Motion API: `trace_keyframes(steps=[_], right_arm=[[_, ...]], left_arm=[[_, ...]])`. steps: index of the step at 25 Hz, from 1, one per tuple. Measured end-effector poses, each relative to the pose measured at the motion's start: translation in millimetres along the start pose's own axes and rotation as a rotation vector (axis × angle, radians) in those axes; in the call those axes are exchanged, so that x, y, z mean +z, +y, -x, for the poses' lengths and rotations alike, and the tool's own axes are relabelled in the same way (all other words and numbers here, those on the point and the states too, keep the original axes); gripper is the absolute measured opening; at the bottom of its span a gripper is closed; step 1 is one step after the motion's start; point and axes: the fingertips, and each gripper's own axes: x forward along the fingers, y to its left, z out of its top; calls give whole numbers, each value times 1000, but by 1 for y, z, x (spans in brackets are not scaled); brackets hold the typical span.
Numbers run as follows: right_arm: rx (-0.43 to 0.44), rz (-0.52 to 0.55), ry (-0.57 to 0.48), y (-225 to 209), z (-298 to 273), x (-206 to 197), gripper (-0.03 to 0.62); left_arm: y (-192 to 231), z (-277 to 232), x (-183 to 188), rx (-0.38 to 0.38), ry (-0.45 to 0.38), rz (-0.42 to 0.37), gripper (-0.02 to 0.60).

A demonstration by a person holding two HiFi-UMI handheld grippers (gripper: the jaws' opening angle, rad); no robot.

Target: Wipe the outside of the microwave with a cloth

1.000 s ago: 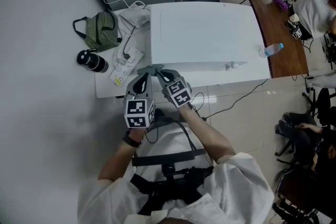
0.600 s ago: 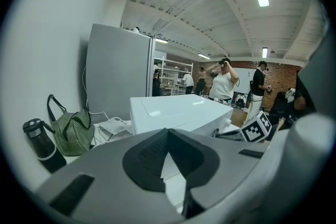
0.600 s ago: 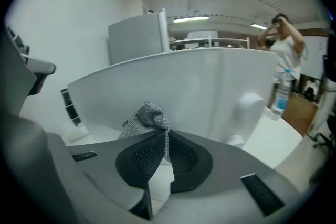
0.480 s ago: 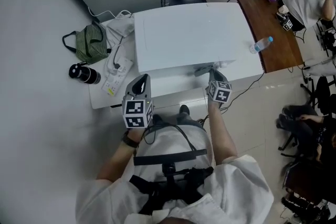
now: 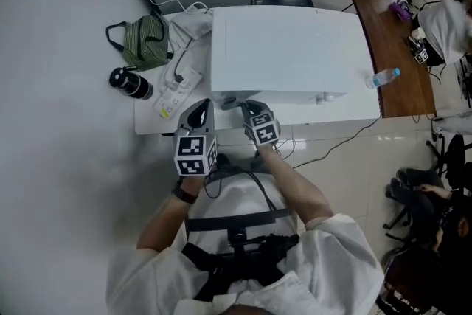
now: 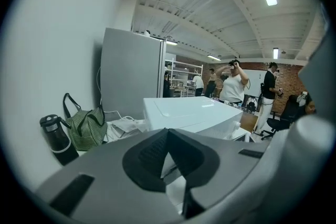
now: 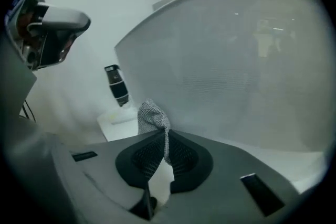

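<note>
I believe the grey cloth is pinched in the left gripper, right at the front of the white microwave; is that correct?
Not quite: the grey cloth is pinched in the right gripper, not the left, at the front of the white microwave. The right gripper view shows it between those shut jaws; the left gripper is shut on nothing.

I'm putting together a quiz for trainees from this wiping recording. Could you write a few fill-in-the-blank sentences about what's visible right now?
The right gripper is shut on a grey ___, held at the front of the microwave.
The striped bag beside the microwave is ___.
The left gripper, jaws together, holds ___.
Missing words: cloth; green; nothing.
</note>
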Motion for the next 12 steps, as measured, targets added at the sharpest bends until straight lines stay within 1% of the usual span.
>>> trace_keyframes(steps=[1,3,4,6,7,9,12], right_arm=[[55,30,-6,25,-14,11,40],[120,38,-7,59,-36,24,40],[134,26,-5,68,-44,27,39],[121,-8,5,69,-52,20,40],[100,-25,12,62,-52,13,39],[45,-63,34,32,-46,-7,40],[-76,-140,95,-38,-22,-51,38]], left_arm=[[5,3,-1,13,1,8,31],[11,7,-4,34,5,23,31],[13,8,-5,42,8,28,31],[15,10,-7,50,15,33,31],[15,10,-7,51,18,33,31],[14,7,-8,50,23,32,31],[7,1,-11,46,32,40,31]])
